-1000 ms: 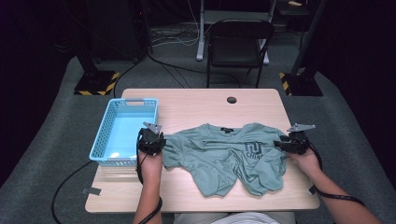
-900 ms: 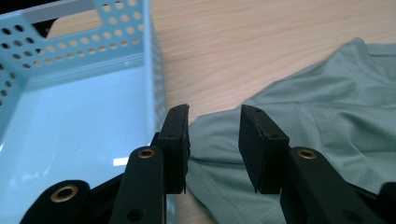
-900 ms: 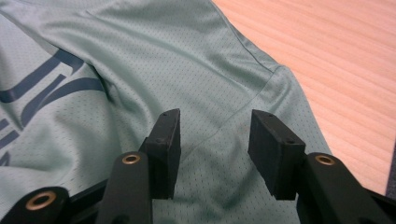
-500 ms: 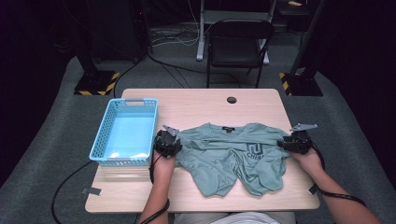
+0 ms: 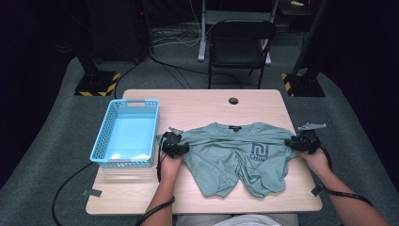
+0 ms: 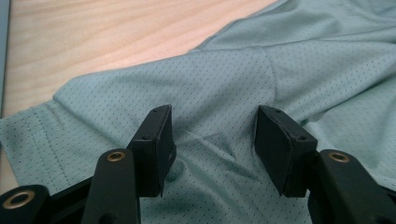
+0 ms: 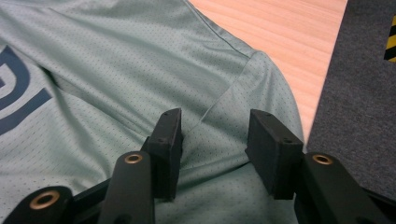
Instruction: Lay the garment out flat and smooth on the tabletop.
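A sage-green mesh T-shirt (image 5: 237, 157) lies face up across the middle of a light wooden surface (image 5: 207, 106), its dark printed logo (image 5: 258, 151) showing on the chest and its lower half bunched toward the near edge. At the shirt's left sleeve, the left tongs (image 6: 212, 140) stand spread, jaws planted either side of a small ridge of fabric without closing on it. At the right sleeve, near the surface's edge, the right tongs (image 7: 212, 140) are likewise spread over the shoulder seam. A light blue plastic basket (image 5: 106, 136) sits just left of the left tongs. A black folding chair (image 5: 241, 44) stands beyond the surface.
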The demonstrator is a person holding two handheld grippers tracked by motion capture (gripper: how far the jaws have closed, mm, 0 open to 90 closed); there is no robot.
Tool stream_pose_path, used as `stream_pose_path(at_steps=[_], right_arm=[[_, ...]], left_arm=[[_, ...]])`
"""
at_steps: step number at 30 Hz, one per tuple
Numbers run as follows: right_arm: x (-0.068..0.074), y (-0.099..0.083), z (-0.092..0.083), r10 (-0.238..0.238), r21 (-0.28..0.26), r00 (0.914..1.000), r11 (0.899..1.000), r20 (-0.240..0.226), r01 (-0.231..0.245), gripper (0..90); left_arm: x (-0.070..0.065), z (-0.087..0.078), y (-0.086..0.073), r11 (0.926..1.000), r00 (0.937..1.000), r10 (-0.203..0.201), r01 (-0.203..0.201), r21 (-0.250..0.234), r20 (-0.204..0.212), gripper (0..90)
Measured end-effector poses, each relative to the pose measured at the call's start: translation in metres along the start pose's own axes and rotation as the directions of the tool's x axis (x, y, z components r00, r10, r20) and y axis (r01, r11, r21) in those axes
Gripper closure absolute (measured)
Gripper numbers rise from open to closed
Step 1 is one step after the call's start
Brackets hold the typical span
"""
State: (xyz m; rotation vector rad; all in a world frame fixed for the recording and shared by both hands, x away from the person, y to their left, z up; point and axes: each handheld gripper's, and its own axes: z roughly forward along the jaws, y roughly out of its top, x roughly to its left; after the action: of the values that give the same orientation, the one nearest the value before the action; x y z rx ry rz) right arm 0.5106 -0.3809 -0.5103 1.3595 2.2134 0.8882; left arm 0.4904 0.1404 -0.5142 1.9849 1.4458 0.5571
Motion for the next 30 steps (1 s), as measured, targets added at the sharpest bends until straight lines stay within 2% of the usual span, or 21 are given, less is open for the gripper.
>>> stream_pose_path(at_steps=[1, 4, 6, 8, 9, 11, 14, 15, 16, 18, 20, 22, 24, 25, 26, 28, 30], right_arm=[[-0.002, 0.002, 0.001, 0.004, 0.007, 1.0, 1.0, 0.002, -0.004, 54.5], [-0.01, 0.01, 0.007, 0.02, 0.014, 0.9996, 1.0, 0.017, -0.021, 54.4], [-0.015, 0.016, 0.014, 0.038, 0.004, 0.9988, 0.999, 0.03, -0.038, 54.2], [-0.017, 0.023, 0.021, 0.046, -0.003, 0.998, 0.999, 0.043, -0.046, 54.0], [-0.019, 0.027, 0.025, 0.051, -0.004, 0.9975, 0.999, 0.049, -0.05, 53.9], [-0.021, 0.036, 0.033, 0.059, -0.002, 0.996, 0.998, 0.067, -0.059, 52.7], [-0.02, 0.048, 0.042, 0.069, 0.011, 0.9894, 0.997, 0.128, -0.071, 49.2], [-0.018, 0.051, 0.043, 0.068, 0.012, 0.9877, 0.997, 0.141, -0.07, 49.1], [-0.015, 0.053, 0.042, 0.072, 0.002, 0.9882, 0.997, 0.135, -0.073, 48.8], [-0.004, 0.055, 0.033, 0.065, -0.05, 0.994, 0.997, 0.088, -0.06, 47.1], [0.011, 0.055, 0.023, 0.011, -0.061, 0.9997, 0.998, 0.022, -0.009, 46.4], [0.027, 0.049, 0.011, -0.039, -0.07, 0.9976, 0.997, -0.057, 0.035, 45.7], [0.041, 0.039, 0.003, -0.071, -0.039, 0.9884, 0.997, -0.134, 0.066, 46.0], [0.048, 0.033, 0.0, -0.091, -0.027, 0.9839, 0.996, -0.154, 0.088, 46.3], [0.052, 0.028, -0.002, -0.113, -0.017, 0.9786, 0.994, -0.172, 0.112, 46.6], [0.058, 0.018, -0.005, -0.129, 0.003, 0.9702, 0.991, -0.205, 0.132, 48.0], [0.061, 0.009, -0.007, -0.148, 0.033, 0.9671, 0.987, -0.207, 0.159, 49.8]], left_arm=[[0.002, 0.003, 0.005, 0.9998, 1.0, -0.003, 0.003, 0.019, -0.003, 45.9], [0.005, 0.012, 0.018, 0.9991, 0.9996, -0.018, 0.019, 0.037, -0.02, 46.0], [0.008, 0.017, 0.024, 0.9994, 0.9986, 0.001, 0.001, 0.034, -0.054, 46.0], [0.01, 0.022, 0.03, 0.9996, 0.9963, -0.001, 0.003, 0.027, -0.086, 46.2], [0.012, 0.024, 0.032, 0.9996, 0.9941, 0.001, 0.002, 0.028, -0.108, 46.2], [0.016, 0.028, 0.037, 0.9995, 0.9853, -0.003, 0.008, 0.031, -0.171, 46.4], [0.016, 0.031, 0.045, 0.9974, 0.9772, -0.029, 0.042, 0.059, -0.21, 46.3], [0.014, 0.031, 0.046, 0.9969, 0.9785, -0.033, 0.047, 0.063, -0.203, 46.6], [0.01, 0.029, 0.047, 0.9976, 0.9843, -0.032, 0.042, 0.055, -0.174, 46.1], [0.0, 0.021, 0.046, 0.9998, 0.9945, -0.015, 0.016, 0.012, -0.104, 43.0], [-0.015, 0.011, 0.043, 0.9997, 0.9999, 0.009, -0.009, -0.021, -0.011, 40.5], [-0.032, 0.002, 0.034, 0.9985, 0.9963, 0.049, -0.048, -0.028, 0.071, 39.9], [-0.049, -0.004, 0.023, 0.9953, 0.9869, 0.095, -0.092, -0.029, 0.131, 39.9], [-0.056, -0.005, 0.018, 0.9931, 0.9819, 0.118, -0.116, -0.02, 0.148, 39.9], [-0.06, -0.005, 0.013, 0.9904, 0.9768, 0.138, -0.138, -0.013, 0.164, 40.0], [-0.065, -0.006, 0.005, 0.9863, 0.9704, 0.162, -0.165, 0.001, 0.179, 40.0], [-0.065, -0.006, -0.002, 0.9795, 0.9683, 0.195, -0.201, 0.02, 0.156, 40.3]])
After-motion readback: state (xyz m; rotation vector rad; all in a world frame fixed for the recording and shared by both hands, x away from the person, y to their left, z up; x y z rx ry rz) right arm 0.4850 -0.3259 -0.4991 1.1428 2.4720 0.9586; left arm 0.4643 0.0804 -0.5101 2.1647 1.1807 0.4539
